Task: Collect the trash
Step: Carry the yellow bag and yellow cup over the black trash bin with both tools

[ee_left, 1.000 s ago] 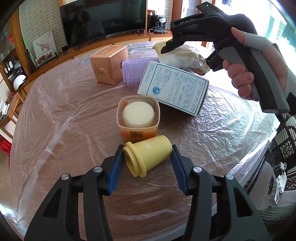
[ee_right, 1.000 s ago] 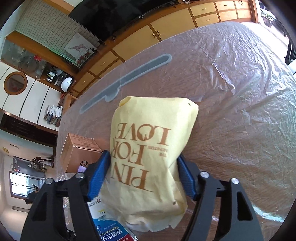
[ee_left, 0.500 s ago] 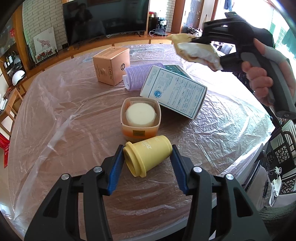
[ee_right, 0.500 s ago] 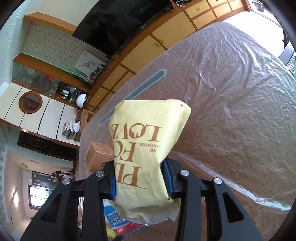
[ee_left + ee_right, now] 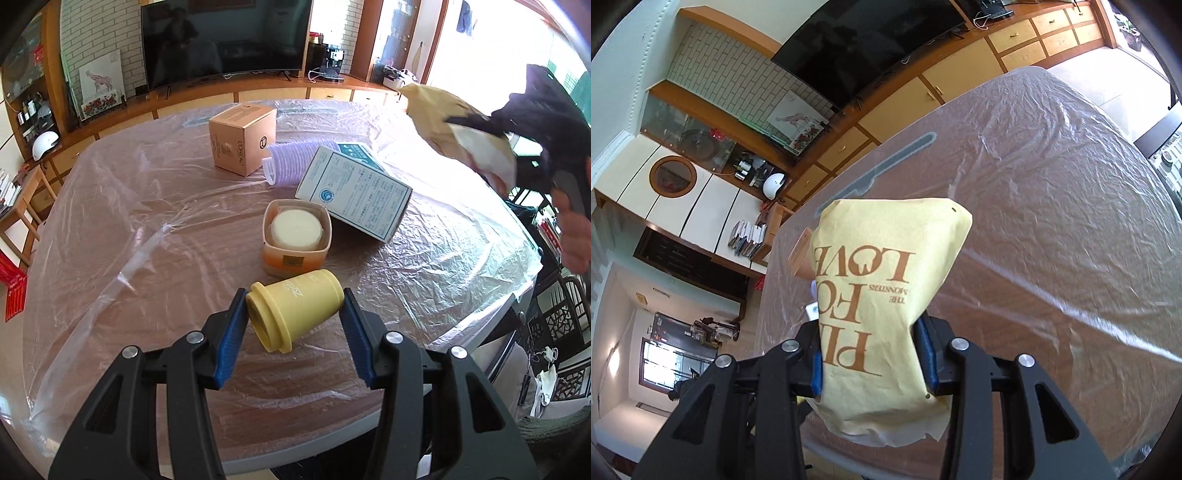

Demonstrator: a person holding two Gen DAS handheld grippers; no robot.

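My left gripper is shut on a yellow plastic cup that lies on its side, held just above the plastic-covered round table. My right gripper is shut on a yellow paper bag printed with brown letters and holds it in the air above the table's right side. The bag and the right gripper also show at the right of the left wrist view.
On the table lie an orange tub with a white lid inside, a white and blue printed box, a purple ribbed cup on its side and a tan cardboard box. A TV and cabinets stand behind.
My right gripper closed on the paper bag, lifted it off the table and carried it right. My left gripper rose a little with the yellow cup.
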